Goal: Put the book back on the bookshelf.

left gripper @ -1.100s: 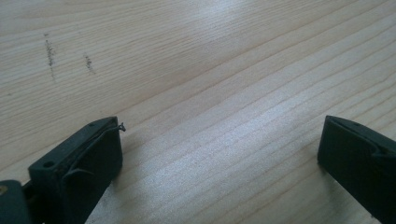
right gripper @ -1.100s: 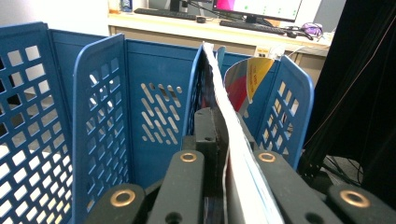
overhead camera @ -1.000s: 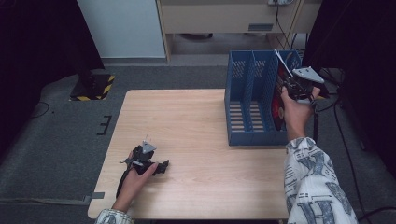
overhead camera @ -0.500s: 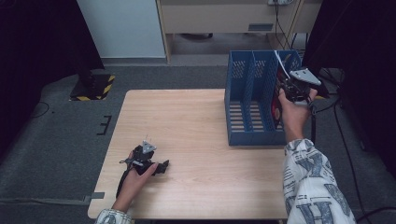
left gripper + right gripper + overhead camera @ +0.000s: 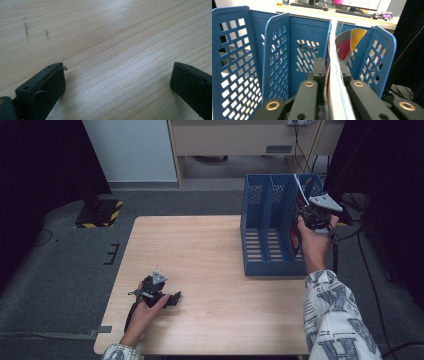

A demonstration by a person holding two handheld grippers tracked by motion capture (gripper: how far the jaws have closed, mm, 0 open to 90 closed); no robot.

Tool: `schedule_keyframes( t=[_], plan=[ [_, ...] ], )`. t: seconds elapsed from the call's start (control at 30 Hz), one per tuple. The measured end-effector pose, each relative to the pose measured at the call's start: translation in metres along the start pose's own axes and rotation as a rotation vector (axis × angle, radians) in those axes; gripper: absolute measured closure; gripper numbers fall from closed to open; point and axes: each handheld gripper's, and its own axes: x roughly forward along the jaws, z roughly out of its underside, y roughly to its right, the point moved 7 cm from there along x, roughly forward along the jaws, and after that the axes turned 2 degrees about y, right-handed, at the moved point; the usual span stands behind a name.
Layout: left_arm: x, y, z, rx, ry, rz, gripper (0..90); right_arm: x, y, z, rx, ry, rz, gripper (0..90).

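Note:
A magazine [image 5: 334,75] with a red and yellow cover stands upright in the rightmost compartment of the blue file holder [image 5: 277,50]. My right gripper [image 5: 331,63] has a jaw on each side of its top edge, still shut on it, and these jaws have just been opening slightly. In the high view the right gripper [image 5: 306,215] sits above the file holder's [image 5: 270,220] right end, where a strip of the magazine [image 5: 296,237] shows red. My left gripper [image 5: 172,299] lies on the table [image 5: 210,250] near its front left, jaws wide open over bare wood [image 5: 100,30], nothing between them.
The file holder has three slotted compartments and stands at the table's right edge; the left and middle ones look empty. A dark floor surrounds the table. A desk with a monitor [image 5: 352,3] and keyboard stands behind the file holder.

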Motion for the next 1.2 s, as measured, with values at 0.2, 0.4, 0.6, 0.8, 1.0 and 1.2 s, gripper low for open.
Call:
schedule_keyframes(
  t=[0.2, 0.4, 0.6, 0.8, 1.0, 1.2],
  plan=[
    [0.0, 0.0, 0.0, 0.0, 0.0, 0.0, 0.0, -0.0011, -0.0004, 0.0026, 0.01, -0.002, -0.011, 77.3],
    [0.0, 0.0, 0.0, 0.0, 0.0, 0.0, 0.0, -0.0024, 0.0012, 0.0031, 0.024, 0.0, -0.017, 71.8],
    [0.0, 0.0, 0.0, 0.0, 0.0, 0.0, 0.0, -0.0036, 0.0002, 0.0031, 0.04, 0.002, -0.03, 61.7],
    [0.0, 0.0, 0.0, 0.0, 0.0, 0.0, 0.0, -0.005, 0.0029, 0.0018, 0.075, 0.011, -0.035, 57.5],
    [0.0, 0.0001, 0.0, 0.0, 0.0, 0.0, 0.0, -0.0068, 0.0045, 0.0023, 0.074, 0.005, -0.038, 50.2],
    [0.0, 0.0001, 0.0, 0.0, 0.0, 0.0, 0.0, -0.0095, 0.0085, 0.0023, 0.079, 0.005, -0.027, 44.8]
  ],
)
